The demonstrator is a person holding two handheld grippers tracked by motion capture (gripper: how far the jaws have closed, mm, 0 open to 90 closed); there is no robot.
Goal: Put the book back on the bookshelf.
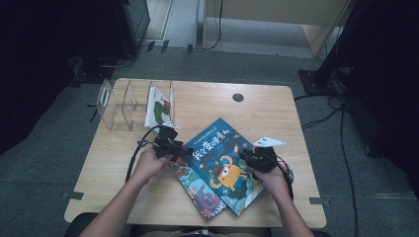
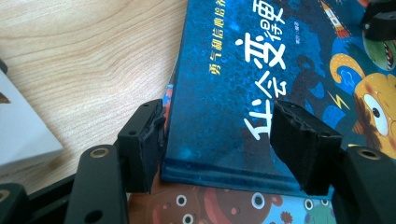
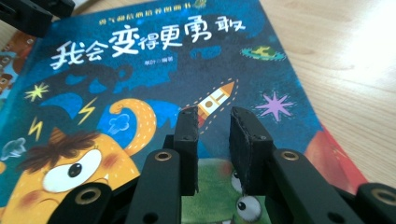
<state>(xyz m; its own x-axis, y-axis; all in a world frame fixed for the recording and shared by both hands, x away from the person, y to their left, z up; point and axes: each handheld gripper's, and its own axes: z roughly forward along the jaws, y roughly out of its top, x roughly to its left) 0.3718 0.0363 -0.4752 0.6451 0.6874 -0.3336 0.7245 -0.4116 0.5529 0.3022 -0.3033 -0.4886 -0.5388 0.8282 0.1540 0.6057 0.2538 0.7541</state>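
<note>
A blue picture book [image 1: 222, 158] with an orange monster on its cover lies aslant on top of a second, colourful book [image 1: 201, 195] at the table's middle. My left gripper [image 1: 177, 150] is at the blue book's left edge. In the left gripper view it [image 2: 222, 144] is open wide, its jaws straddling the spine edge of the blue book [image 2: 261, 84], with the lower book [image 2: 210, 205] beneath. My right gripper [image 1: 246, 152] hovers low over the cover's right part. Its jaws [image 3: 215, 149] stand a narrow gap apart above the blue book [image 3: 140, 84], with nothing between them.
A clear acrylic book rack [image 1: 121, 101] stands at the back left with a white book [image 1: 159, 107] leaning in its right slot. A white corner [image 2: 21, 130] lies near my left gripper. A dark round hole [image 1: 238, 97] marks the table's far side.
</note>
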